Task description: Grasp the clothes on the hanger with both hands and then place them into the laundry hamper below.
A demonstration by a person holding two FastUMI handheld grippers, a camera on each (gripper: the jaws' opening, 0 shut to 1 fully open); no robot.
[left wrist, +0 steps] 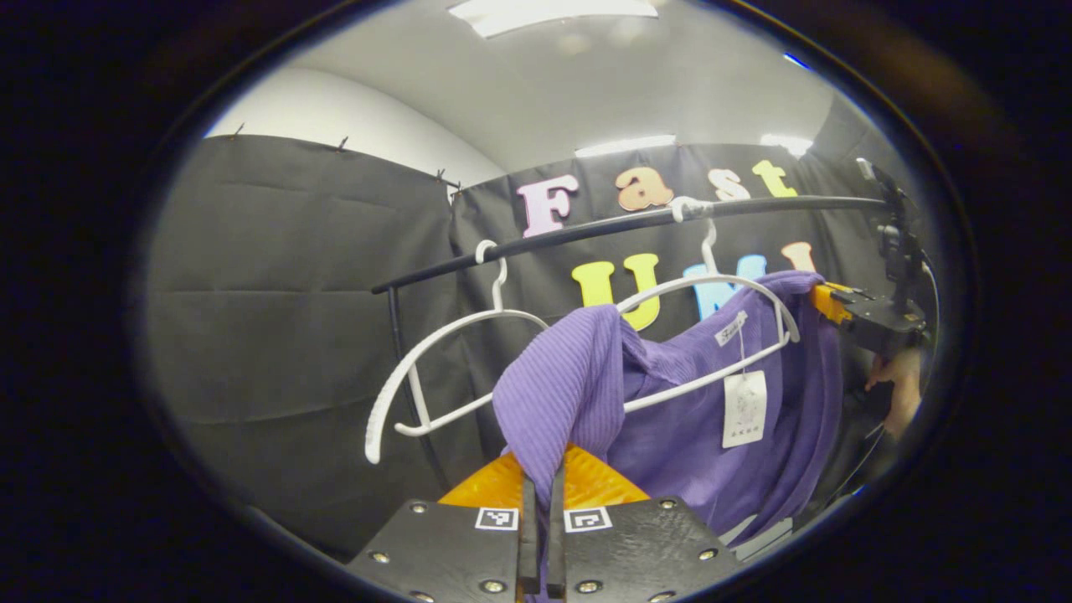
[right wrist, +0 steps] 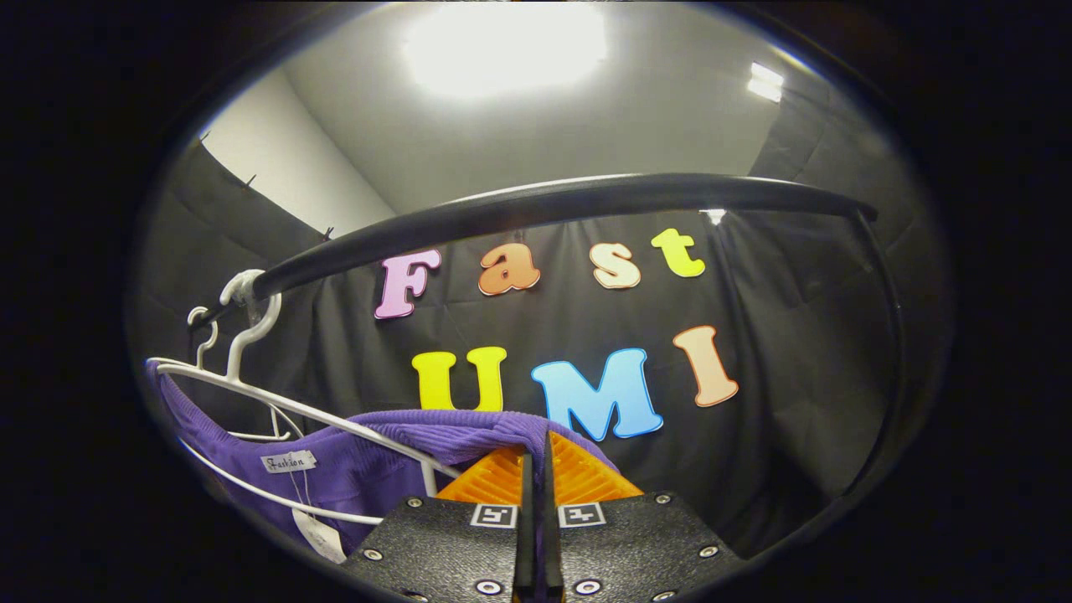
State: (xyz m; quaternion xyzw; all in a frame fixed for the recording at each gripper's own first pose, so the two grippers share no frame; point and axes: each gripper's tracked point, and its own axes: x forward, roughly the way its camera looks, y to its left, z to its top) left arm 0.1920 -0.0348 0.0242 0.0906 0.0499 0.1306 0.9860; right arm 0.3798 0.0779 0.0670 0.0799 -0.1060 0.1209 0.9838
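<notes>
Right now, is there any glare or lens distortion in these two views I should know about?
In the right gripper view a ceiling light blows out to white, and the fisheye bows the black rail into an arc. In the left gripper view lighting is more even; the purple garment and its tag look sharp, while the empty white hanger bends toward the edge.

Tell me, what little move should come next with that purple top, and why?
Probably lift both shoulders up and off the white hanger. Each gripper, left and right, looks shut on a shoulder of the purple top, which is still draped over the hanger hooked on the black rail, so it must come free before going down.
</notes>
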